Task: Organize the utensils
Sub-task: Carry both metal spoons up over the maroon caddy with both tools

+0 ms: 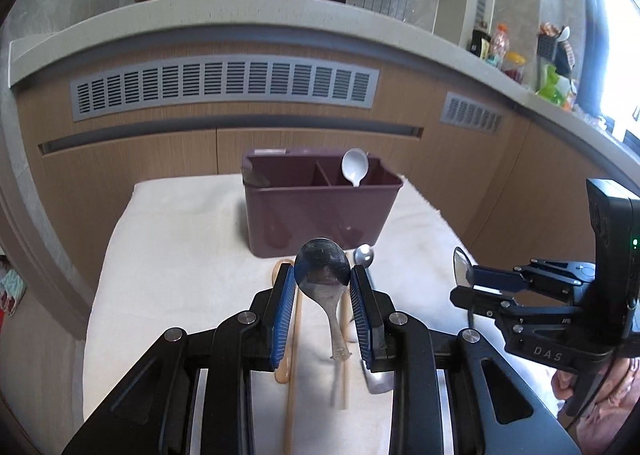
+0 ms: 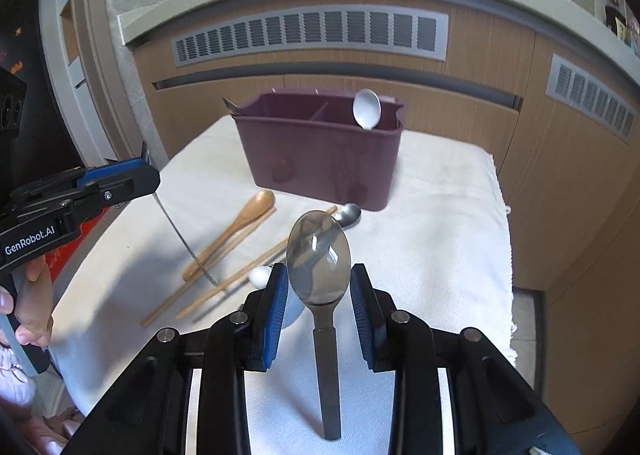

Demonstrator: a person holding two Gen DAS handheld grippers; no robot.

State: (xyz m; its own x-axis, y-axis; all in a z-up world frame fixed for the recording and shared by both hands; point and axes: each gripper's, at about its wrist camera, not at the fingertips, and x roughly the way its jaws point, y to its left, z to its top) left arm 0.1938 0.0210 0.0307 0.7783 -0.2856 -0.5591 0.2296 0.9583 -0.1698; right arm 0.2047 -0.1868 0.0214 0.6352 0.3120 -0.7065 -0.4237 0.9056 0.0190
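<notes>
We've got a utensil in each gripper, both held up off the counter (image 2: 440, 191), which is covered w/ a white cloth. Nearest in the left wrist view, the left gripper (image 1: 322, 275) has its fingers closed in on the bowl of a clear-handled metal spoon (image 1: 322, 269); bowl sits at the fingertips pointing away from us toward the caddy, handle hanging back and down, so long axis runs roughly along the fingers. In the right wrist view the right gripper (image 2: 319, 275) holds a dark-handled metal spoon (image 2: 319, 255) the same way: fingers pinched on the bowl's edges, bowl forward and up, handle trailing back toward the camera. Below and just past the fingers, loose items lie on the cloth: a wooden spoon (image 2: 236, 231), chopsticks (image 2: 240, 275) beside it, and a small metal spoon (image 2: 349, 213) close to the caddy's front wall. Further out stands the purple caddy (image 2: 320, 159), two compartments; a white spoon (image 2: 366, 109) stands bowl-up in the right-hand one. We judge this as mid-carry, approx. halfway through. Next move likely needs each spoon tipped handle-down over a compartment, then fingers opened; the bowl-end grip looks slippery, so go slow.
</notes>
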